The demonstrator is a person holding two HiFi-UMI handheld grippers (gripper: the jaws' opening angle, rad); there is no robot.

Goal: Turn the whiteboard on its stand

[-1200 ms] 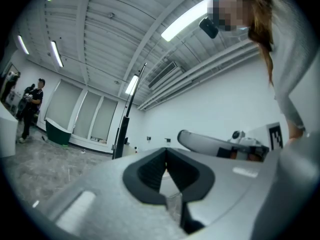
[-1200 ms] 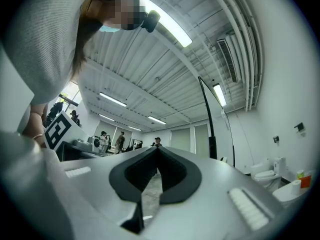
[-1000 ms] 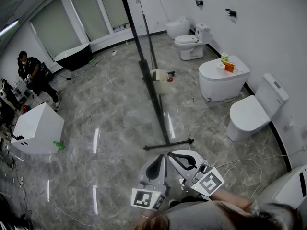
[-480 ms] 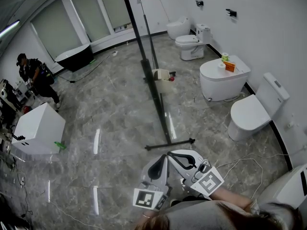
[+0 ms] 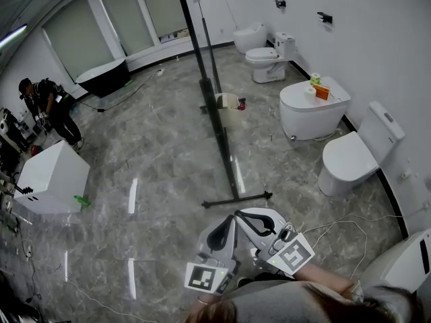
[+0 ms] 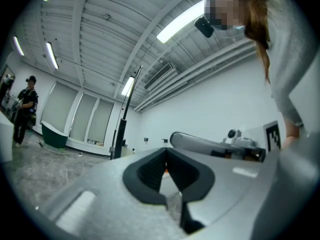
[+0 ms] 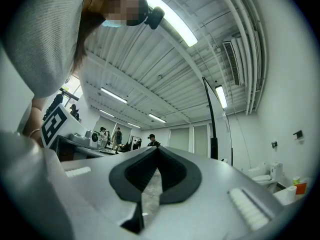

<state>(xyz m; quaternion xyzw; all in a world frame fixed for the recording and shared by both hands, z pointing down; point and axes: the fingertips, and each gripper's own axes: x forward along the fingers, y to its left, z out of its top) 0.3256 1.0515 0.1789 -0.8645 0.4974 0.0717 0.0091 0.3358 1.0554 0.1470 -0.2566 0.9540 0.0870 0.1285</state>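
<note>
1. Whiteboard point(image 5: 214, 116) stands mid-floor. Head view catches it edge-on, so it reads as a thin dark bar running from the far top down to its stand foot point(image 5: 237, 200), just beyond the grippers.
2. Left gripper point(image 5: 222, 229) sits low centre, close to the person's body, aimed toward the board. It's short of the stand, no contact.
3. Left gripper view: jaws pressed together at the tips, nothing btwn them.
4. Right gripper point(image 5: 256, 222) is just beside the left one, on its right. Both marker cubes sit nearest the person.
5. Right gripper view: jaws closed tip to tip, nothing held.
6. Right side of room: a row of white toilets along the wall. The nearest toilet point(image 5: 350, 161) is right of the stand foot, and the next one out has an orange item point(image 5: 322, 93) on its lid.
7. A small pale bin point(image 5: 227, 110) sits just right of the board, toward the far end.
8. Left side: white box point(image 5: 52, 179) on the floor, w/ a person point(image 5: 50, 110) in dark clothes beyond it. A black bathtub point(image 5: 102, 79) is far left by the windows.
9. Cables point(image 5: 337, 229) trail over the grey marble floor point(image 5: 155, 167) at near right.
</note>
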